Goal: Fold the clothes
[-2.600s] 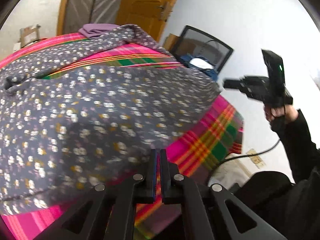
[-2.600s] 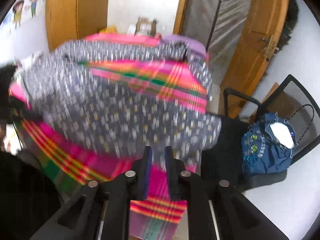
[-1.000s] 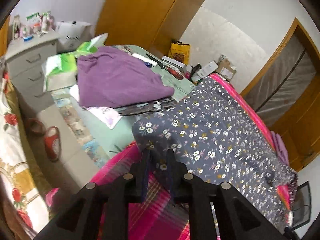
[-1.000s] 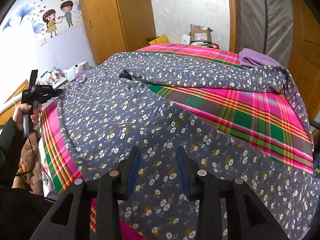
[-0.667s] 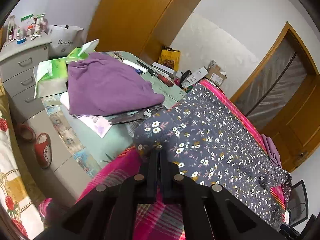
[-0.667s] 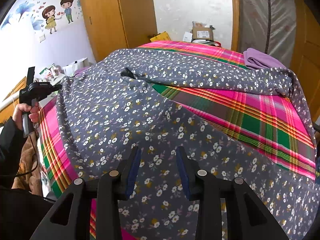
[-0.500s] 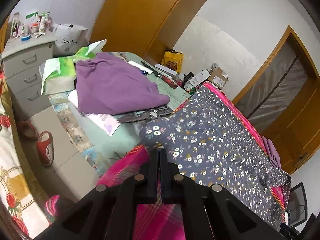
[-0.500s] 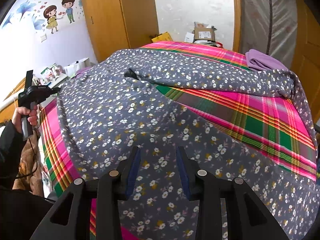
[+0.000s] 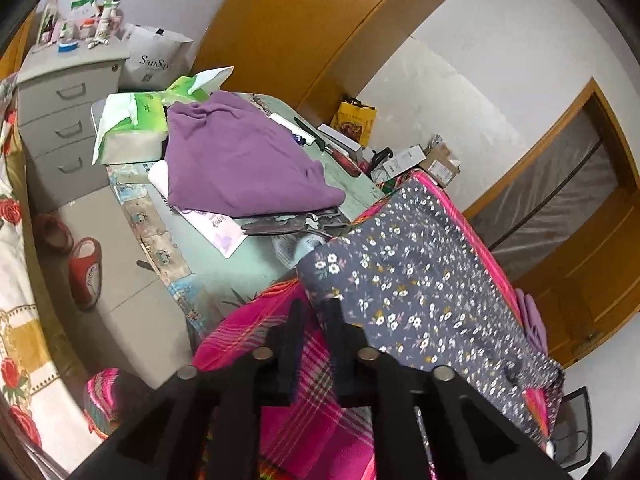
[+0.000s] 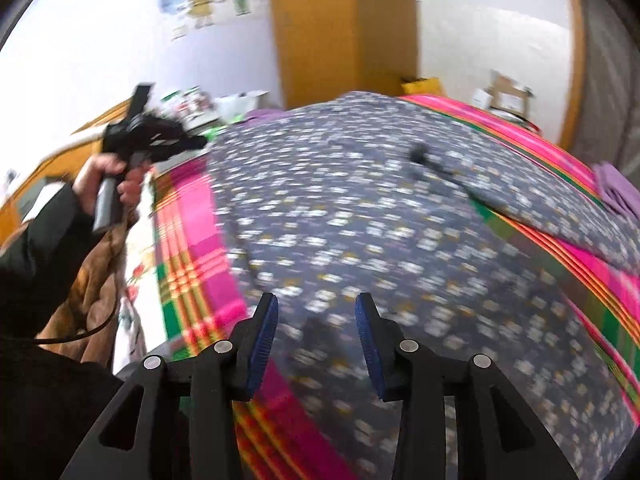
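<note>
A grey floral garment (image 9: 420,300) lies spread over the pink plaid bed cover (image 9: 248,332). Its near corner sits just ahead of my left gripper (image 9: 315,306), whose jaws are opening; only plaid cover shows in the gap between them. In the right wrist view, which is blurred, the floral garment (image 10: 360,220) fills the middle. My right gripper (image 10: 316,320) hovers over its near edge, its blue-padded jaws wide and still opening, with nothing pressed between them. At the left of that view a hand holds the left gripper (image 10: 152,140) by the bed cover (image 10: 188,248).
Beside the bed stands a low table (image 9: 256,264) with a purple cloth (image 9: 240,164), green tissue packs (image 9: 132,120) and scissors (image 9: 292,224). A grey drawer cabinet (image 9: 64,92) and red slippers (image 9: 84,272) are further left. Another purple cloth (image 10: 616,188) lies at the bed's far side.
My left jaws shut at the garment's corner, then parted again, leaving the corner on the bed edge. My right gripper swung left over the garment and its jaws widened slightly.
</note>
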`<state>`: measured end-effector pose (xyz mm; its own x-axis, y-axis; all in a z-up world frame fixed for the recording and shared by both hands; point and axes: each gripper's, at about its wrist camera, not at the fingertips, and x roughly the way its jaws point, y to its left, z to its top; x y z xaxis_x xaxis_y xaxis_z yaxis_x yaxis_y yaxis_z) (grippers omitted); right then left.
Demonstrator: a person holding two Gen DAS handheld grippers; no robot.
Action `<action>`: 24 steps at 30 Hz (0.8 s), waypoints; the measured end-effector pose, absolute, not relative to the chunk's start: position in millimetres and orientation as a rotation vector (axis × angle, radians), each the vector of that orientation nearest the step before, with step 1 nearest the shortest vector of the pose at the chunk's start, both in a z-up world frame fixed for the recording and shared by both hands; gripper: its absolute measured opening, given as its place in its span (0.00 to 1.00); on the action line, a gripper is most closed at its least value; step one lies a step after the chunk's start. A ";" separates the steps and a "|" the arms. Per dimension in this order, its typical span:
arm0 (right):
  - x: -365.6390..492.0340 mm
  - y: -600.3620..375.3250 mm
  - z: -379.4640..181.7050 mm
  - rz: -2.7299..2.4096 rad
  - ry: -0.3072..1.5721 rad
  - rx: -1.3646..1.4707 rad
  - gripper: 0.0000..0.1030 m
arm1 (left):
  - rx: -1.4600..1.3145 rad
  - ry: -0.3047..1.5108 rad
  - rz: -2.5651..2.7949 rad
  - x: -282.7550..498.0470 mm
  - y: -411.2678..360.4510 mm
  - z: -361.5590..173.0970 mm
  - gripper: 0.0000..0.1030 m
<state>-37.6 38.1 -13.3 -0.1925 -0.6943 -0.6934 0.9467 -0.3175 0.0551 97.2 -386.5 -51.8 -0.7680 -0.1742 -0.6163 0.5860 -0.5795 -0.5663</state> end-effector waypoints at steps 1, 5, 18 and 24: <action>-30.6 28.9 -15.4 -1.744 0.493 0.735 0.41 | 0.716 1.112 -2.345 95.6 -387.7 -52.2 0.14; -12.8 6.6 -22.6 -1.674 0.570 0.702 0.41 | 0.730 1.109 -2.354 88.1 -389.4 -52.2 0.15; -4.2 -9.2 -34.1 -1.702 0.618 0.734 0.40 | 0.742 1.124 -2.330 73.9 -393.0 -57.4 0.25; -11.3 -11.0 -32.8 -1.741 0.612 0.752 0.21 | 0.751 1.080 -2.316 70.3 -391.0 -59.3 0.21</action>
